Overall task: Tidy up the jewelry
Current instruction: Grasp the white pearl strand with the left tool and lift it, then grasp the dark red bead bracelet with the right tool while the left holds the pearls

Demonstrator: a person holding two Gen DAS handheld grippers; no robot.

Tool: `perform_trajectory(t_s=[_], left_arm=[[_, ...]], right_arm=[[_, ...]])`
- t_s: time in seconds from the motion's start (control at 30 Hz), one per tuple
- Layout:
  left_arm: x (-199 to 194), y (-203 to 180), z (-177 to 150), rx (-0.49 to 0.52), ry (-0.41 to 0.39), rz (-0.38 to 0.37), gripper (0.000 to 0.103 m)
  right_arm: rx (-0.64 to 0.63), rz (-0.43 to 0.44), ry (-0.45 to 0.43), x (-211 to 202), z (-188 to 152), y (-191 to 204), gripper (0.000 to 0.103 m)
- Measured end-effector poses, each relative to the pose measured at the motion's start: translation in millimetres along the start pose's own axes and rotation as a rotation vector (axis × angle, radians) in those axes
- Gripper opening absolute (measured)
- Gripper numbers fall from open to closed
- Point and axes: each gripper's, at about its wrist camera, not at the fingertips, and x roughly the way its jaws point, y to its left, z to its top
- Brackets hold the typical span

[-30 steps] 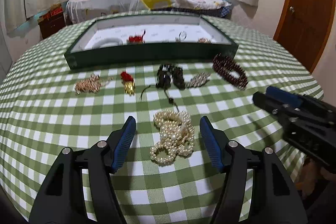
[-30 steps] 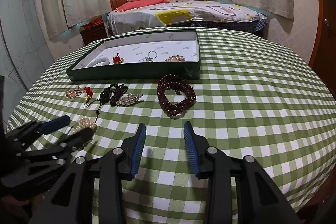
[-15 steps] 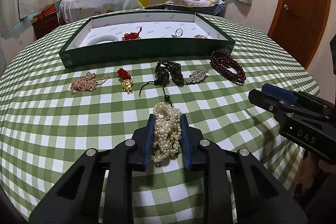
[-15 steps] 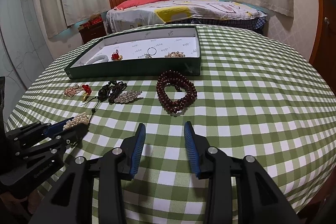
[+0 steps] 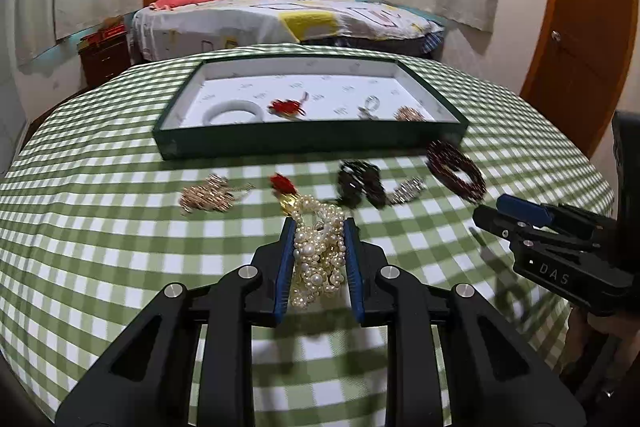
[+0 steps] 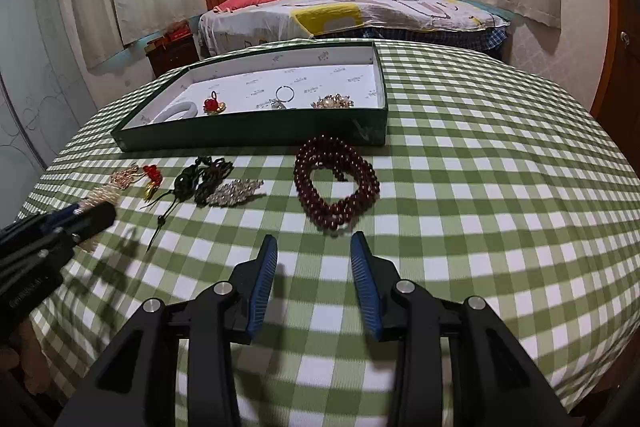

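My left gripper point(image 5: 319, 227) is shut on a bunch of white pearl necklace point(image 5: 318, 255) and holds it above the checked tablecloth. The green jewelry tray point(image 5: 308, 143) lies beyond it, holding a white bangle point(image 5: 233, 109), a red charm point(image 5: 286, 107), a ring point(image 5: 372, 103) and a gold piece point(image 5: 409, 114). My right gripper point(image 6: 314, 247) is open and empty above the cloth, just short of the dark red bead bracelet point(image 6: 336, 187). The left gripper also shows at the left edge of the right wrist view point(image 6: 86, 215).
Between the tray and the grippers lie a gold chain point(image 5: 210, 195), a red and gold charm point(image 5: 283, 187), a black cord piece point(image 6: 204, 179) and a crystal piece point(image 6: 236, 191). A bed point(image 6: 352, 11) stands behind the round table, a wooden door point(image 5: 580, 39) at right.
My left gripper closed on the pearl necklace and has lifted it off the cloth, moving toward the tray. The right gripper has barely moved.
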Motion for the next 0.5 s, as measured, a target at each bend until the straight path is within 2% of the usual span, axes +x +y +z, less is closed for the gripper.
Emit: perform_trajectory(t_s=[0.07,0.33,0.5], left_arm=[[0,5,5,-0.007,-0.008,0.010,0.023],[8,23,15,-0.043,-0.007,0.033,0.023],[14,36,19,-0.073,0.002,0.041,0.023]], right_arm=[[0.001,-0.007,0.002,4,5,0,0.047],[0.000,-0.021,0.021,22,23,-3,0.047],[-0.002,-0.026,0.039,32,30,-3,0.054]])
